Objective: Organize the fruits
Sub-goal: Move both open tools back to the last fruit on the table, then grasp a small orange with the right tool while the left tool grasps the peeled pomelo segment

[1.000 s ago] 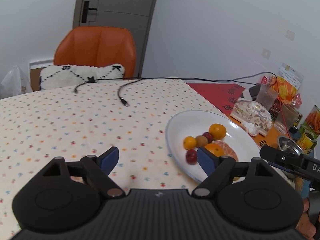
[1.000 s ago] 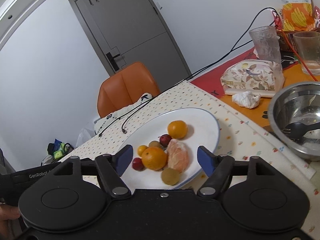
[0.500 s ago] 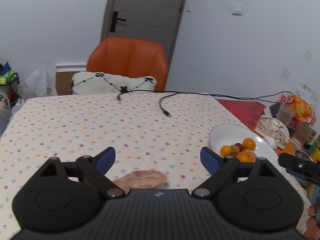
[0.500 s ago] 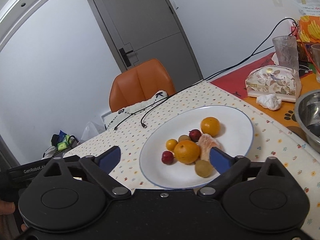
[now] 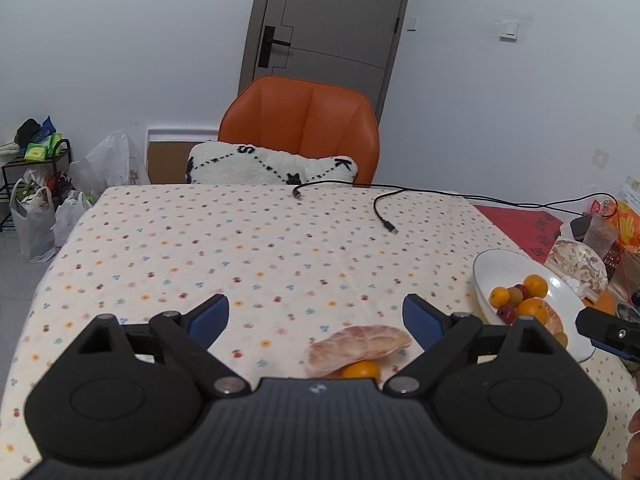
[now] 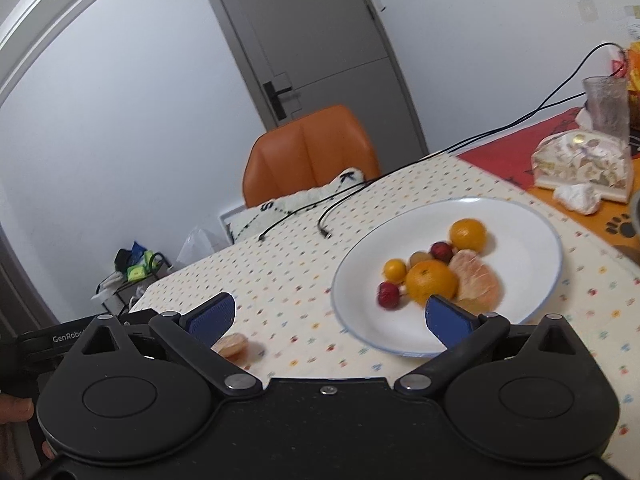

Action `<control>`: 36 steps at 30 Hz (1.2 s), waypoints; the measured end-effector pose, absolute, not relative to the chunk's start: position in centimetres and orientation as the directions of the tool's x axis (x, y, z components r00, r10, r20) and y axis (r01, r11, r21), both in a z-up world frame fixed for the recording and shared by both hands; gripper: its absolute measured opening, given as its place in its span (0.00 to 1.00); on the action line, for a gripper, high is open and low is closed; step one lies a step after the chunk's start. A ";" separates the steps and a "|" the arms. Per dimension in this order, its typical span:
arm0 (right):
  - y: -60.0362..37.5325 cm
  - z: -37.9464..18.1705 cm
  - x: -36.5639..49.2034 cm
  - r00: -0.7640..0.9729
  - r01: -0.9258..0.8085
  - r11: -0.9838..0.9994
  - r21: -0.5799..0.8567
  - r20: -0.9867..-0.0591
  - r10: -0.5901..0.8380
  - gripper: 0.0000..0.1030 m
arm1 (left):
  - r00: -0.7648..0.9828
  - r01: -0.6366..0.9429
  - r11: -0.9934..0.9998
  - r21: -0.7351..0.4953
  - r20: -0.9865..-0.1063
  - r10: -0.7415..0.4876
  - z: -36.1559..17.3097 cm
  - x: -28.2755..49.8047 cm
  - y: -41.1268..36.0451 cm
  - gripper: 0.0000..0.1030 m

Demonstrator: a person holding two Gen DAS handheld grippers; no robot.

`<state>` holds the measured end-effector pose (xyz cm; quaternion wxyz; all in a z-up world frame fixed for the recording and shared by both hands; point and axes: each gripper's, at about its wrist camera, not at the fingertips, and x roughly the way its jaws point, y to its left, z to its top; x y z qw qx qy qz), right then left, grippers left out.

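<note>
Fruit on plate: I saw two oranges [image 6: 432, 283], a small yellow one, two red ones, a brownish one and a peeled citrus piece [image 6: 478, 280] clustered on the white plate [image 6: 536, 236]
Fruit off plate: a peeled segment [image 5: 356, 347] lay on the dotted tablecloth [image 5: 240, 248] over a small orange fruit [image 5: 360, 370]; both sat left of the plate, near it
Left gripper [image 5: 316, 316]: my jaws stood wide apart, empty; the segment lay just below them
Right gripper [image 6: 328, 316]: spread wide, holding nothing; right fingertip [image 6: 450, 318] overlapped the plate's near rim in view
Far edge: black cable [image 5: 384, 208]; orange chair [image 5: 300, 128] with cushion
</note>
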<state>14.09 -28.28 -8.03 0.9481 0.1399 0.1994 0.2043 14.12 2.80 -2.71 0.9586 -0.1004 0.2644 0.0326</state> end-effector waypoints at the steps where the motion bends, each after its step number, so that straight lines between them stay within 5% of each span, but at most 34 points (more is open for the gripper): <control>1: -28.0 -8.1 14.1 0.830 -0.338 0.875 0.347 -0.327 0.451 1.00 | 0.857 -0.118 0.977 -0.175 -0.516 0.011 -2.7 14.0 3.0 0.90; 8: -25.5 -8.7 14.0 0.783 -0.402 0.852 0.335 -0.358 0.509 0.98 | 0.846 -0.127 0.975 -0.182 -0.534 0.011 -3.2 13.6 4.3 0.90; 17: -22.6 -9.6 14.6 0.709 -0.462 0.819 0.339 -0.415 0.571 0.68 | 0.834 -0.092 0.979 -0.181 -0.551 -0.023 -4.3 13.2 4.9 0.87; 26: -19.5 -10.4 15.6 0.643 -0.517 0.789 0.332 -0.458 0.614 0.50 | 0.825 -0.095 0.972 -0.214 -0.564 -0.044 -5.0 13.6 6.3 0.68; 36: -17.1 -11.3 16.9 0.606 -0.539 0.778 0.323 -0.493 0.624 0.44 | 0.803 -0.076 0.967 -0.242 -0.590 -0.085 -6.1 14.3 6.7 0.59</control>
